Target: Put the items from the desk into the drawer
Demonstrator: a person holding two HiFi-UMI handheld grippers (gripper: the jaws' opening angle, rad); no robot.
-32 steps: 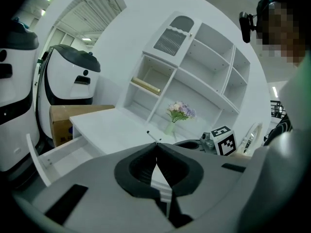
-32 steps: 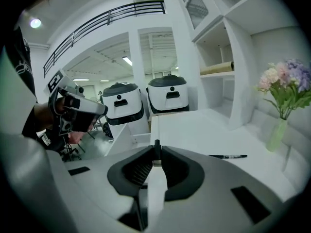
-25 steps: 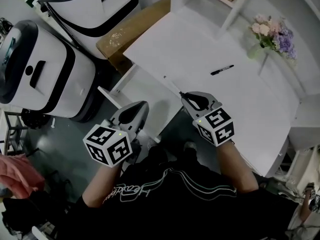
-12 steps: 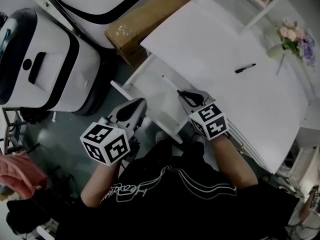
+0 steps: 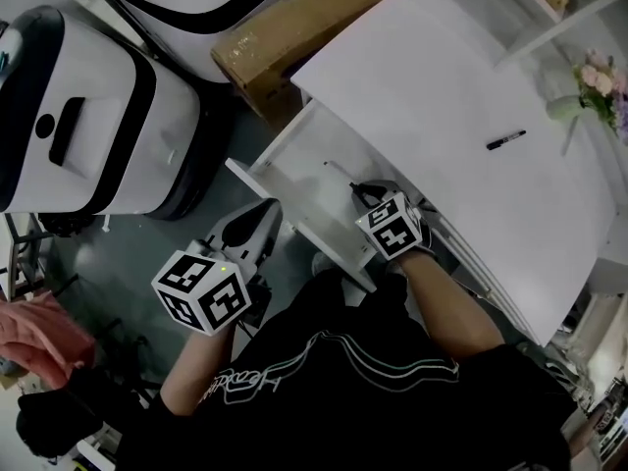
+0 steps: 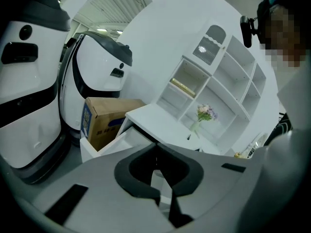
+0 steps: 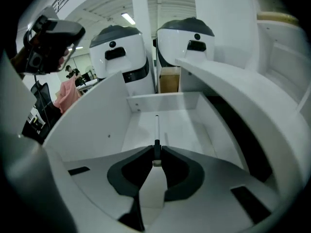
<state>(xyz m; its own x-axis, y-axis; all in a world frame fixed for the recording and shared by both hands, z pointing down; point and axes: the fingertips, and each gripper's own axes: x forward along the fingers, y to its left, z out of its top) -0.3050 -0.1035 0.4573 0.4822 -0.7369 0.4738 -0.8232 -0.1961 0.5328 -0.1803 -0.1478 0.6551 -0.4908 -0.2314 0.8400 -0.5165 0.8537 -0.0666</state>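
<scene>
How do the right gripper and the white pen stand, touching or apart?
Touching. In the right gripper view, the right gripper pinches the white pen by its dark end, with no gap at either jaw.

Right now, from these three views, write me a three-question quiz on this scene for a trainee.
1. True or false: the right gripper is shut on a pen that points into the open drawer.
2. Which item lies on the bare top of the desk? A. a stapler; B. a black marker; C. a notebook.
3. Fill in: the left gripper has its jaws together and holds ____.

Key: 1 true; 2 B; 3 nothing.
</scene>
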